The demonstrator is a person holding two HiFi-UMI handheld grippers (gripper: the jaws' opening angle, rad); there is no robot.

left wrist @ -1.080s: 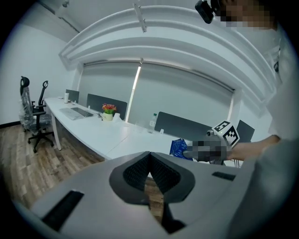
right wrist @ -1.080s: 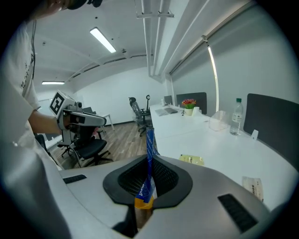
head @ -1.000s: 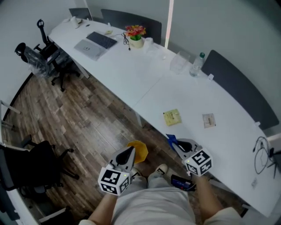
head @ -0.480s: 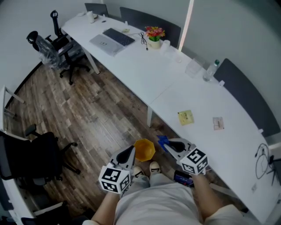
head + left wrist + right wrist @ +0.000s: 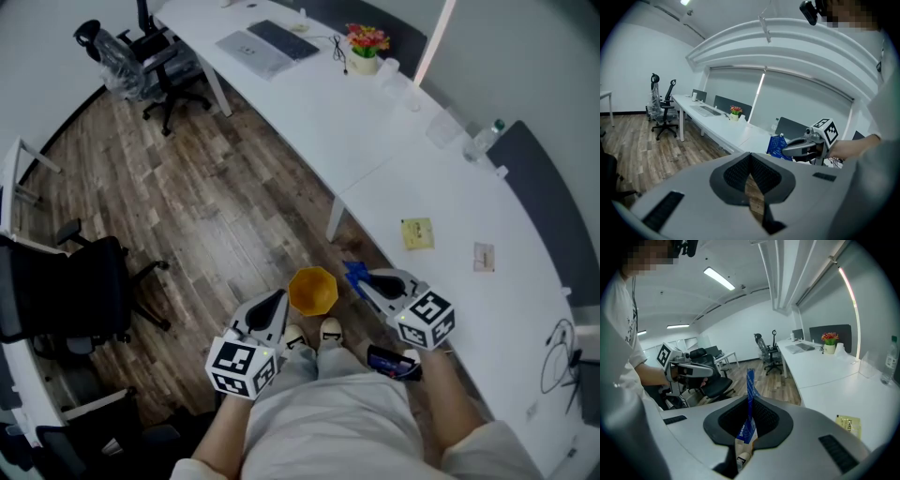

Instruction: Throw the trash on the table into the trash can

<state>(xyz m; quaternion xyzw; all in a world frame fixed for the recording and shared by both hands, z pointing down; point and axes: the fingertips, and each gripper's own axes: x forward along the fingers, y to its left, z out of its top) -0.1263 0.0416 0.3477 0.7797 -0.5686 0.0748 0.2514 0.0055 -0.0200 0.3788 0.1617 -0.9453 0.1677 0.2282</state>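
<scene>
Low in the frame, two grippers flanked one orange trash can (image 5: 312,290) on the floor. The left gripper (image 5: 276,300) was clenched on nothing. The right gripper (image 5: 362,281) pinched one blue wrapper (image 5: 352,273), held just right of the can's rim. Farther up, on the white table (image 5: 375,131), lay two packets, one yellow packet (image 5: 417,233) and one pale packet (image 5: 483,257). Beyond them stood one bottle (image 5: 483,141), one flower pot (image 5: 366,42) and one laptop (image 5: 253,49).

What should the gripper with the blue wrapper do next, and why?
Probably move the right gripper a little to its left, until the blue wrapper is over the orange trash can. Its jaws are shut on the wrapper, which in the head view sits beside the can's rim, not above its opening.
</scene>
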